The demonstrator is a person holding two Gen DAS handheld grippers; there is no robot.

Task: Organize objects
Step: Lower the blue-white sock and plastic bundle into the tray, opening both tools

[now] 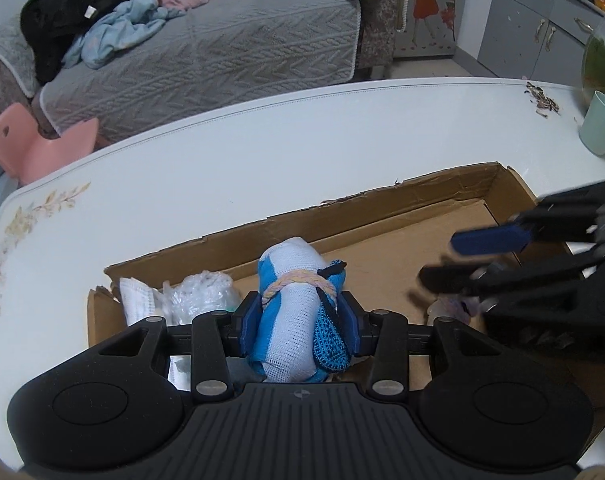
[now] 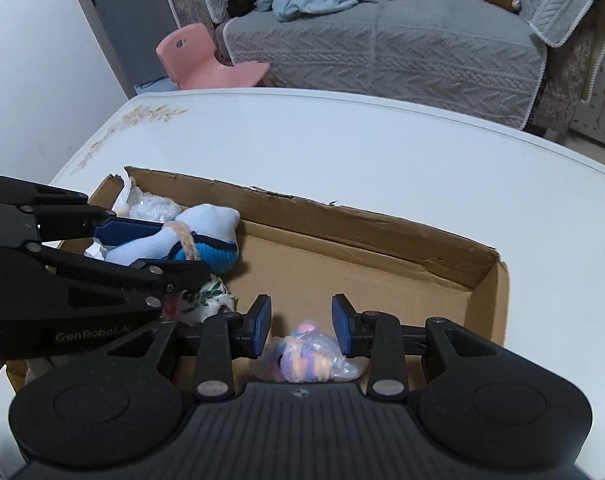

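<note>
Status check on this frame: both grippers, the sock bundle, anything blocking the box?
Left gripper shut on sock bundle, over cardboard box. Right gripper open, pads astride bagged pastel item, not pressing. Box floor ahead unobstructed.

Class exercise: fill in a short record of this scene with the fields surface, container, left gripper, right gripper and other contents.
surface: white table
container: open cardboard box
left gripper: shut on rolled blue-and-white sock bundle, over the box
right gripper: open, above a bagged pastel item in the box
other contents: clear plastic bag, floral cloth
</note>
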